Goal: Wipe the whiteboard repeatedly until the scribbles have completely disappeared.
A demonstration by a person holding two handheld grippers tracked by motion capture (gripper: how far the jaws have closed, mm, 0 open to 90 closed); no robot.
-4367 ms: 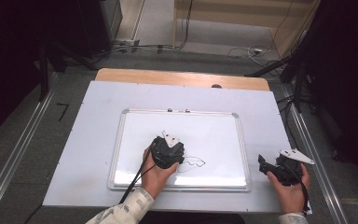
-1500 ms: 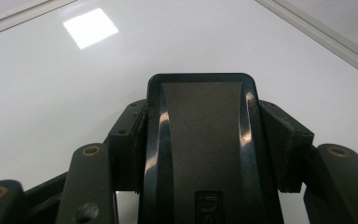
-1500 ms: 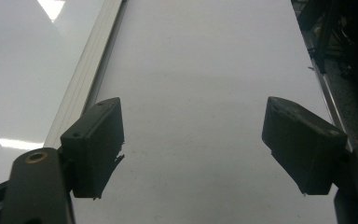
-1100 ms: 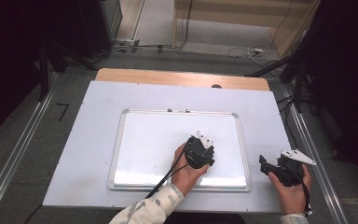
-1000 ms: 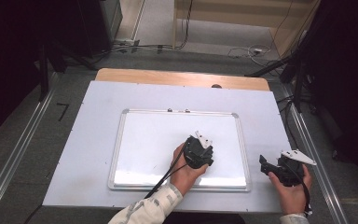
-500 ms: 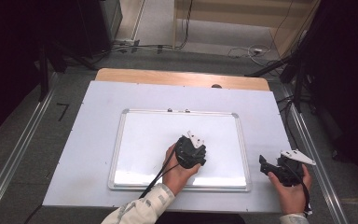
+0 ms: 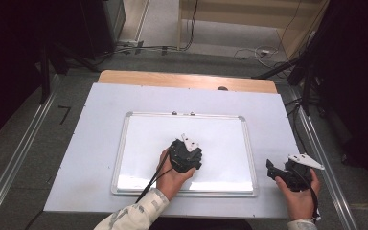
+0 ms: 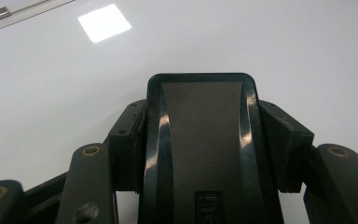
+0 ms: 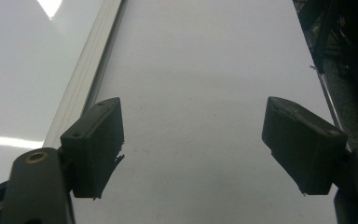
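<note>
— What sits at the centre of the high view?
— A whiteboard (image 7: 187,148) flat on the white counter (image 7: 91,143). The left gripper (image 7: 186,155) is low over its lower middle, clamped on a black eraser (image 8: 200,135).
— Which view shows that?
— The left gripper view: both jaws press the eraser's sides, the board just beneath.
— And the other hand?
— At lower right, the right gripper (image 7: 287,171) rests on the counter, its jaws wide apart, the board's frame (image 9: 86,79) at left.
</note>
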